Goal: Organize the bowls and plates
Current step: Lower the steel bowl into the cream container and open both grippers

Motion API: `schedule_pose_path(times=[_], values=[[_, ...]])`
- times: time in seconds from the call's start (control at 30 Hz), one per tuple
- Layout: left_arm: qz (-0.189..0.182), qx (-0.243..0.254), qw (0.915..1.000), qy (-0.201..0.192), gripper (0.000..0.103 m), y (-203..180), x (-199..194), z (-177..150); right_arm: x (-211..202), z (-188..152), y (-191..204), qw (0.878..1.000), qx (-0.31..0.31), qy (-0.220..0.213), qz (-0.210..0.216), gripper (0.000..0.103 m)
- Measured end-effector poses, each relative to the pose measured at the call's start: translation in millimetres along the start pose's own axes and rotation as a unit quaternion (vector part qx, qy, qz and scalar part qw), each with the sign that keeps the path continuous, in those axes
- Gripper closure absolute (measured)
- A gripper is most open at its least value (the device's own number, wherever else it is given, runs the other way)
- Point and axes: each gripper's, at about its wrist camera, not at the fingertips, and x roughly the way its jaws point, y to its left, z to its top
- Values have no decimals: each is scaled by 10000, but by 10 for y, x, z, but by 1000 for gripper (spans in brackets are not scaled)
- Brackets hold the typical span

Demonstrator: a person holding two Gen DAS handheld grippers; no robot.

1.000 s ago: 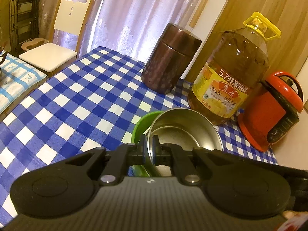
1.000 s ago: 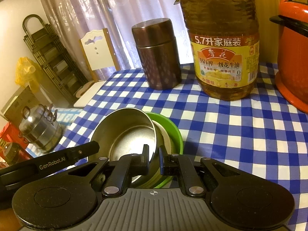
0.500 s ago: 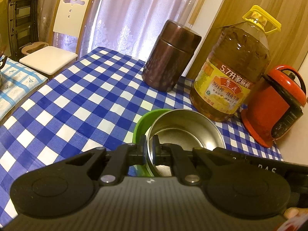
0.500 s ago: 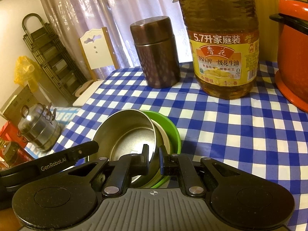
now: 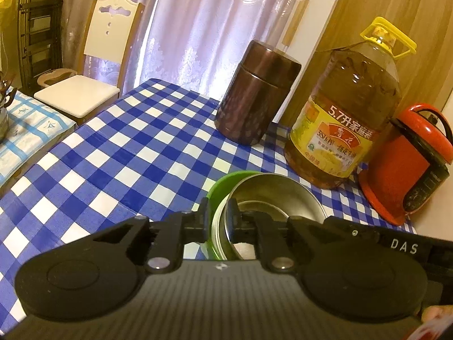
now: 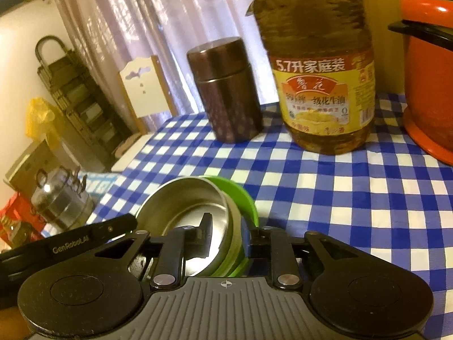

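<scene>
Room: pale lilac curtains point(image 5: 198, 28) along the back, a cream chair point(image 5: 93, 65) off the table's far corner, wood-panelled wall on the right.
Table: blue-and-white checked cloth point(image 5: 127, 153), mostly bare on the near-left side.
Back row: brown metal canister point(image 5: 257, 96), then a big oil jug point(image 5: 345, 119) with a yellow cap and handle, then a red cooker point(image 5: 407, 164) at the right edge, all standing upright near each other.
Bowls: steel bowl point(image 6: 187, 206) sits nested inside a green bowl point(image 6: 243, 201), both on the cloth right in front of the two grippers. Looks like a pale rim of something between them, can't really tell what.
Left gripper point(image 5: 219, 215): jaws have just eased apart a little, still a narrow gap, straddling the stacked rims, one finger outside the green bowl, one inside the steel bowl. Pads look like they no longer pinch.
Right gripper point(image 6: 229, 232): jaws have just been opening too, gap is wider than the left one's. One finger inside the steel bowl, the other outside the green wall, rims in between with slack showing.
Off-table stuff: steel tiered container point(image 6: 59, 201) down on the left in the right wrist view, dark folding rack point(image 6: 70, 93) against the wall, yellow bag point(image 6: 39, 119) next to it.
</scene>
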Motion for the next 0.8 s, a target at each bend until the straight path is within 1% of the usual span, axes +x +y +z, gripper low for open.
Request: schedule_pose_path(times=[0.23,0.3,0.33,0.47,0.6,0.73,0.8], values=[[40,89,9999,-61,93,-3,25,-2,47,42,-43,10000,78,-28,29,81],[21,93,9999,-70,93,5,19,-10,35,21,-34,10000,42,-49,33,85],[2,90,9999,-76,92,6,10,-18,26,6,-34,10000,22,-66,35,89],[-26,138,9998,-120,91,13,-12,-47,6,-69,-5,9998,-157,-102,51,95],[64,354,9992,-144,89,-23,5,-70,24,-130,42,9990,-434,-116,58,96],[94,393,9992,6,90,-14,70,-103,37,-171,54,9986,-510,-75,83,96],[87,403,9991,27,89,-10,90,-113,47,-204,74,9979,-642,-47,69,96]])
